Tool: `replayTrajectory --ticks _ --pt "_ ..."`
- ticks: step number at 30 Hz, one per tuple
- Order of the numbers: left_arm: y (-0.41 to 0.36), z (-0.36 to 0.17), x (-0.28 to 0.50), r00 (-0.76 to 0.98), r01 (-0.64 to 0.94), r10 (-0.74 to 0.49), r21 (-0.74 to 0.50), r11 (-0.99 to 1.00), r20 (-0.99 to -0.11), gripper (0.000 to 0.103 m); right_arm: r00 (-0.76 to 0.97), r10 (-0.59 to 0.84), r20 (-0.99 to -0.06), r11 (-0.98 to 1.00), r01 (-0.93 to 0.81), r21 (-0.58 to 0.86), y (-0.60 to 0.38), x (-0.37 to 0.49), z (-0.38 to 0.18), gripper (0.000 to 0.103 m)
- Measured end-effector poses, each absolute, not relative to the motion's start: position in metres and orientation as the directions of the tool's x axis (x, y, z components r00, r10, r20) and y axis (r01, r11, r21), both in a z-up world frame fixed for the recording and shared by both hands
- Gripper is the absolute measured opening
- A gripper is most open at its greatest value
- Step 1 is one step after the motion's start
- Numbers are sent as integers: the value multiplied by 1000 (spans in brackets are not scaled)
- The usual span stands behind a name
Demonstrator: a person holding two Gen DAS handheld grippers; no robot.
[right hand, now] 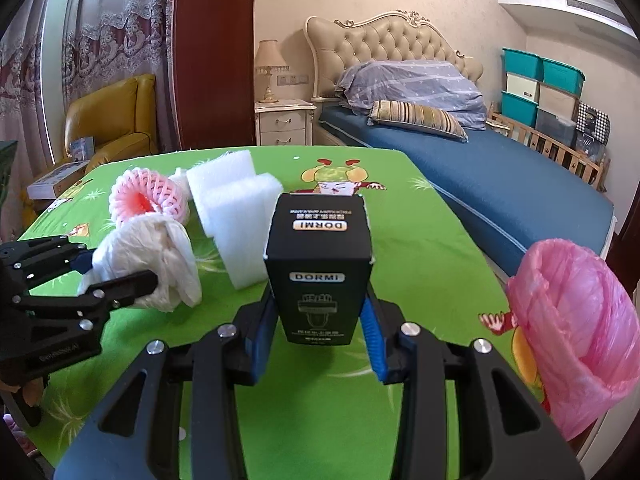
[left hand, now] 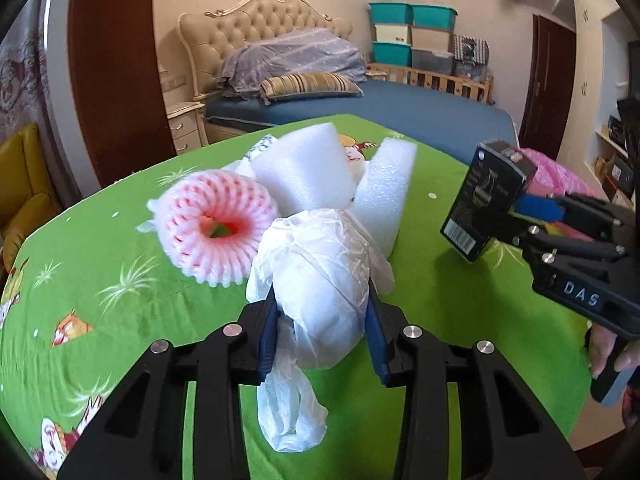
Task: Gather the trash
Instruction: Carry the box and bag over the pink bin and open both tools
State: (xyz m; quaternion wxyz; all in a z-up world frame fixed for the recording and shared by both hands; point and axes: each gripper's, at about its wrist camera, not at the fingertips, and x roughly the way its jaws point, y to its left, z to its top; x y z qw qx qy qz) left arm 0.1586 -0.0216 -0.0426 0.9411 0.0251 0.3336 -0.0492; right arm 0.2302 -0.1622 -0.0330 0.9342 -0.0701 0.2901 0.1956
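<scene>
My left gripper (left hand: 322, 322) is shut on a crumpled white plastic bag (left hand: 320, 272) that sits on the green tablecloth (left hand: 100, 280); the same bag (right hand: 160, 256) shows at the left of the right wrist view, with the left gripper (right hand: 116, 276) around it. My right gripper (right hand: 320, 320) is shut on a black DORMI box (right hand: 320, 264), held upright above the table; the box (left hand: 486, 196) appears at the right of the left wrist view. A pink foam fruit net (left hand: 218, 226) and white foam blocks (left hand: 304, 168) lie behind the bag.
A pink trash bag (right hand: 576, 328) stands open at the table's right edge. Behind the table is a bed with a blue mattress (right hand: 500, 176), a nightstand (right hand: 284, 120) and a yellow armchair (right hand: 112, 120). A person's hand (left hand: 604, 344) grips the right tool's handle.
</scene>
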Motion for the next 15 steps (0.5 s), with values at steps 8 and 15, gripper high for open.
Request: replayTrajectory --ticks 8,15 --pt "-21 -36 137 806 99 -82 -3 995 -586 37 760 334 -558 912 -411 -14 -164 214 -32 38" --pt "-31 -33 129 823 124 -98 7 992 -559 37 779 324 -537 916 -401 -29 -172 200 -28 38"
